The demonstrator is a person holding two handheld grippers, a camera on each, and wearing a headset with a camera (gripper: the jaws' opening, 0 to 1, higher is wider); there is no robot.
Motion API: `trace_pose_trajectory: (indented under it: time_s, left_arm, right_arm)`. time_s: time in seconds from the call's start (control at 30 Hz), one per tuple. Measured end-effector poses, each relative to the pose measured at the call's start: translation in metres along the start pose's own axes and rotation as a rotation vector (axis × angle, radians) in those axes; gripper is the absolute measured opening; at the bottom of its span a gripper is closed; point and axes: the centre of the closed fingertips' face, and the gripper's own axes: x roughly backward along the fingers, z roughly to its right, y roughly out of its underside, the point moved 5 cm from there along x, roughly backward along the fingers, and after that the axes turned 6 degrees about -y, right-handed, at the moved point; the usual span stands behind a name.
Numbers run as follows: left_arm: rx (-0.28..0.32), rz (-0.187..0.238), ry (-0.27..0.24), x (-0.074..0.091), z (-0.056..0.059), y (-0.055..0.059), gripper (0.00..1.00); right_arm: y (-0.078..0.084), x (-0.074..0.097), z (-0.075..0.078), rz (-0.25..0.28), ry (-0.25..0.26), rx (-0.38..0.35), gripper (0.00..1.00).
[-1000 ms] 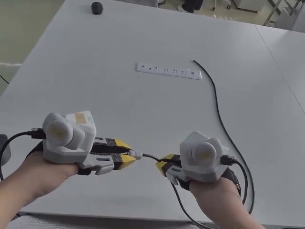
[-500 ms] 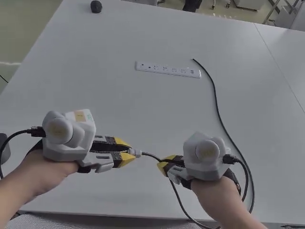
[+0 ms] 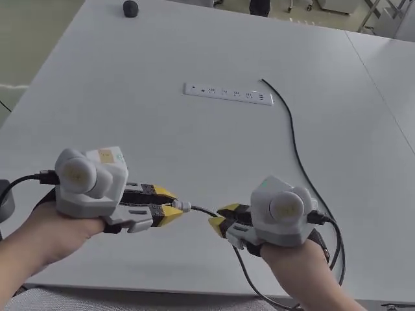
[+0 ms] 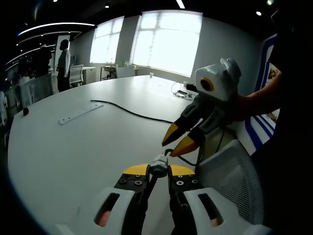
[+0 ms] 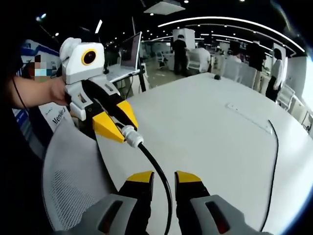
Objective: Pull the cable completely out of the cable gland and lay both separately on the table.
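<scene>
Two hand-held grippers met low over the near edge of the wide white tabletop (image 3: 162, 129), their yellow tips pointing at each other. The left gripper (image 3: 170, 208) had its jaws pressed together on a small pale grey plastic cable gland (image 3: 180, 206), which stuck out past the tips toward the other tool. From the gland's free end a thin black cable (image 3: 202, 211) ran the short way across to the right gripper (image 3: 220, 217), went in between its yellow tips and came out underneath, trailing down past the table edge.

In the left gripper view, the gland (image 4: 158, 165) sat squeezed between the left gripper (image 4: 158, 170), with the right gripper (image 4: 180, 138) just beyond it. In the right gripper view, the cable (image 5: 155, 166) passed through a narrow gap between the tips of the right gripper (image 5: 164, 176); whether the jaws actually pinched it could not be told. The gland (image 5: 131, 136) was seated on the cable's end, in the left gripper (image 5: 117, 125).

Farther back on the table lay a long white power strip (image 3: 228, 96), with a black cord (image 3: 295, 142) curving from its end toward the near edge. A small dark round object (image 3: 130, 8) sat at the far edge.
</scene>
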Motion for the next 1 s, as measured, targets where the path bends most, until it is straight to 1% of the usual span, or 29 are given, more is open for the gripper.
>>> trace_pose_trajectory:
  time_s: [0.03,0.07,0.1,0.2,0.23,0.33,0.43,0.73,0.77,0.83,0.93,1.0]
  left_arm:
    - [0.000,-0.001,0.000,0.000,0.000,0.000,0.15]
    - [0.000,-0.001,0.000,-0.001,0.000,0.000,0.15]
    - [0.000,-0.001,0.000,-0.001,0.000,0.000,0.15]
    - [-0.001,0.001,0.000,-0.002,0.001,0.000,0.15]
    - [0.002,0.001,0.002,-0.002,0.001,-0.001,0.15]
    - [-0.003,-0.003,0.004,-0.003,0.002,-0.001,0.15]
    - [-0.002,-0.003,0.005,-0.003,0.001,-0.001,0.15]
    - [-0.002,-0.003,0.010,-0.003,0.000,-0.001,0.15]
    - [-0.003,-0.001,0.010,-0.003,0.000,-0.002,0.15]
    - [-0.003,-0.001,0.010,-0.003,0.000,-0.002,0.15]
    - [-0.004,-0.004,0.010,-0.004,0.000,-0.002,0.15]
    - [-0.005,-0.002,0.012,-0.004,0.000,-0.002,0.15]
  right_arm:
    - [-0.004,-0.001,-0.004,-0.014,-0.008,0.063,0.14]
    - [-0.006,-0.002,-0.007,-0.026,-0.009,0.100,0.13]
    - [-0.011,-0.004,-0.011,-0.032,-0.012,0.161,0.13]
    - [-0.019,-0.009,-0.021,-0.032,-0.033,0.229,0.11]
    - [-0.020,-0.011,-0.023,-0.037,-0.034,0.237,0.09]
    - [-0.023,-0.015,-0.022,-0.076,-0.012,0.329,0.06]
    - [-0.024,-0.016,-0.022,-0.081,-0.015,0.341,0.04]
    - [-0.024,-0.017,-0.021,-0.087,-0.022,0.390,0.01]
    - [-0.024,-0.017,-0.020,-0.085,-0.020,0.390,0.01]
    - [-0.024,-0.017,-0.019,-0.085,-0.023,0.366,0.00]
    - [-0.021,-0.018,-0.018,-0.097,-0.020,0.355,0.00]
    - [-0.020,-0.017,-0.016,-0.093,-0.017,0.345,0.00]
